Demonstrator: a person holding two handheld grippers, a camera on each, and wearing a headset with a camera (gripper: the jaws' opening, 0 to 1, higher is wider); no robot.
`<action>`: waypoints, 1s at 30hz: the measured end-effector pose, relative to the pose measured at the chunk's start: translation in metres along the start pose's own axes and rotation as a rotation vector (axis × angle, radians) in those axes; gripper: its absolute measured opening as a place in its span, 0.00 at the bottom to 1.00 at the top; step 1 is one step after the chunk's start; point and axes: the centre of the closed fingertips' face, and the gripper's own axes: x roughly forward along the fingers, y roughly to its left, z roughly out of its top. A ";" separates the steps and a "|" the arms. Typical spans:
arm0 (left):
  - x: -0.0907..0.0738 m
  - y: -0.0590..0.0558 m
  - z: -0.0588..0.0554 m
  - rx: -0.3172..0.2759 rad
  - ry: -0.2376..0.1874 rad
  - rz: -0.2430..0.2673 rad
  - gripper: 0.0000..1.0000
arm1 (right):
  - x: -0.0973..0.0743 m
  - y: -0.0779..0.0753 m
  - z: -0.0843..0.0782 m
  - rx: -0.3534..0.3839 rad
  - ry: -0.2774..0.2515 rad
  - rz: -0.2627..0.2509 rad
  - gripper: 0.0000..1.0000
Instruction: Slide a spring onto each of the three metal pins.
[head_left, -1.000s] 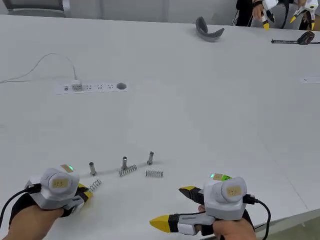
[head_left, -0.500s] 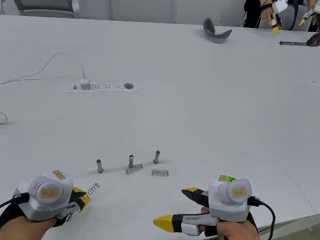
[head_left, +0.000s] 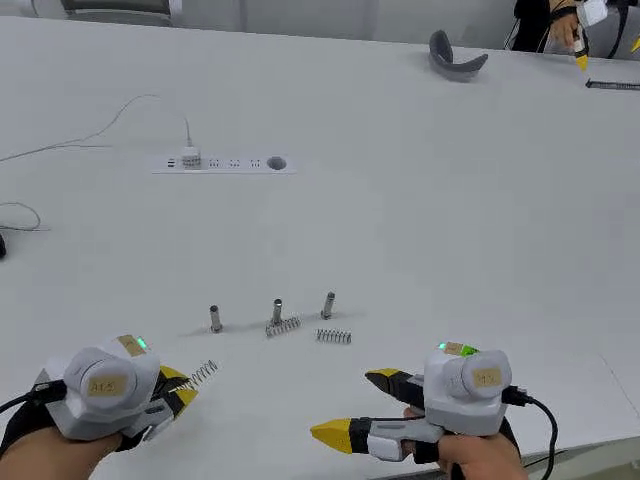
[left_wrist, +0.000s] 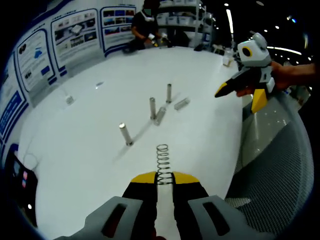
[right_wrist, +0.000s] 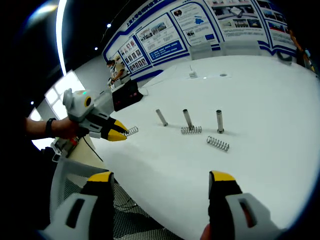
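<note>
Three metal pins stand upright in a row: left (head_left: 216, 318), middle (head_left: 277, 311), right (head_left: 328, 305). One spring (head_left: 284, 326) lies against the middle pin's base. Another spring (head_left: 334, 337) lies in front of the right pin. My left gripper (head_left: 182, 388) is shut on the end of a third spring (head_left: 204, 373), which points toward the left pin (left_wrist: 125, 134). In the left gripper view that spring (left_wrist: 162, 160) sticks out from the closed yellow tips (left_wrist: 157, 177). My right gripper (head_left: 352, 404) is open and holds nothing, near the front edge; its jaws stand wide apart (right_wrist: 161, 176).
A white power strip (head_left: 223, 163) with a plug and cable lies farther back on the white table (head_left: 450, 230). A grey curved object (head_left: 457, 55) sits at the far side. Another person (head_left: 560, 20) with grippers works at the far right corner. The table's front edge is just behind my grippers.
The head camera has shifted, so the whole scene sits more to the right. My left gripper still holds the spring, now slightly farther back from the left pin. The right gripper stays open.
</note>
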 end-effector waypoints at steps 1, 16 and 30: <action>-0.001 -0.001 0.002 0.011 0.000 -0.001 0.10 | 0.002 0.000 0.001 -0.002 -0.001 0.006 0.78; -0.004 -0.028 0.041 0.099 -0.054 -0.056 0.10 | 0.018 0.026 0.043 0.037 -0.076 0.149 0.55; -0.004 -0.064 0.084 0.212 -0.108 -0.138 0.10 | 0.024 0.038 0.061 0.069 -0.108 0.226 0.40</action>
